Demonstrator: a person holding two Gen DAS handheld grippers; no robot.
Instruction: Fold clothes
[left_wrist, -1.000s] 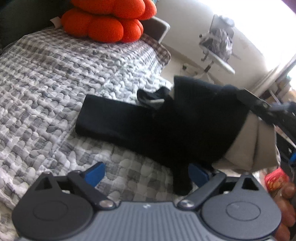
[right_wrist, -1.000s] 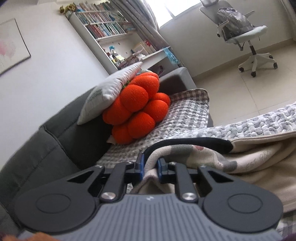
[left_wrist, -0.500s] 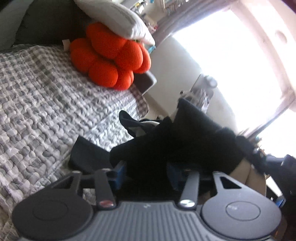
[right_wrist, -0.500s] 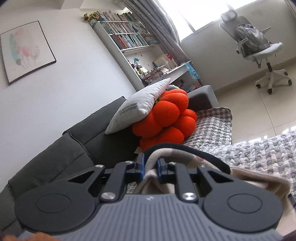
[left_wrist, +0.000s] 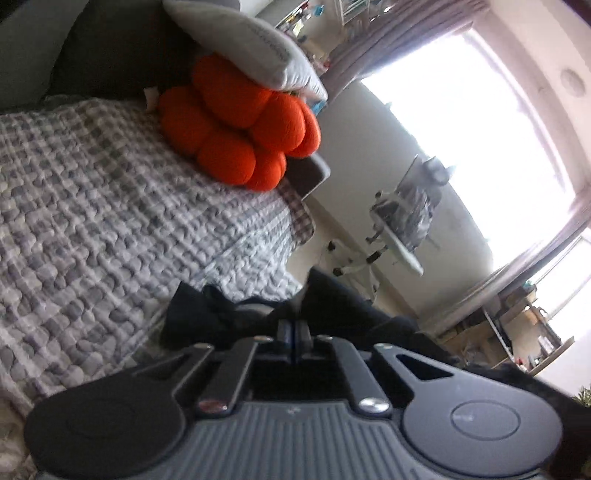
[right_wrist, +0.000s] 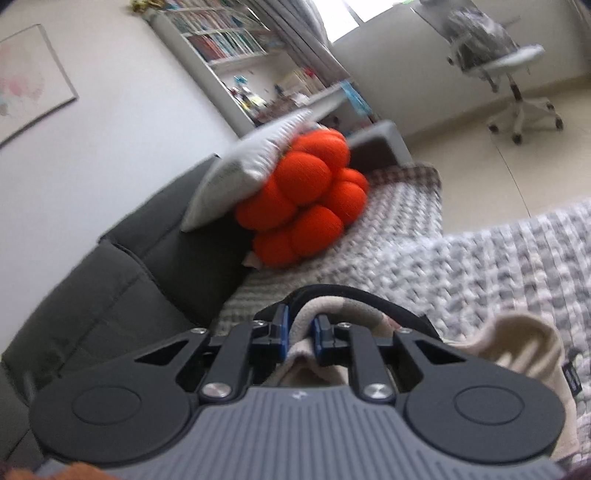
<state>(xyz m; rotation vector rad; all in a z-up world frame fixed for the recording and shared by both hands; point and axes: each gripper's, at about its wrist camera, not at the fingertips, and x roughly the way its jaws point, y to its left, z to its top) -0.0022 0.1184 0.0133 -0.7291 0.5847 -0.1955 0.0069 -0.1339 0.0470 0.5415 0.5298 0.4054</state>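
The garment (left_wrist: 354, 306) (black outside, beige fleecy lining) lies bunched on the quilted grey sofa cover (left_wrist: 110, 221). Left gripper (left_wrist: 295, 334) has just pinched shut on its black fabric; right gripper (right_wrist: 300, 338) clamps its beige collar edge.

A lumpy orange plush cushion (left_wrist: 240, 133) sits at eleven o'clock on the grey-and-white quilted blanket (left_wrist: 103, 221), a pale grey pillow (left_wrist: 247, 40) leaning on it; a white swivel chair (right_wrist: 498, 66) stands at two o'clock
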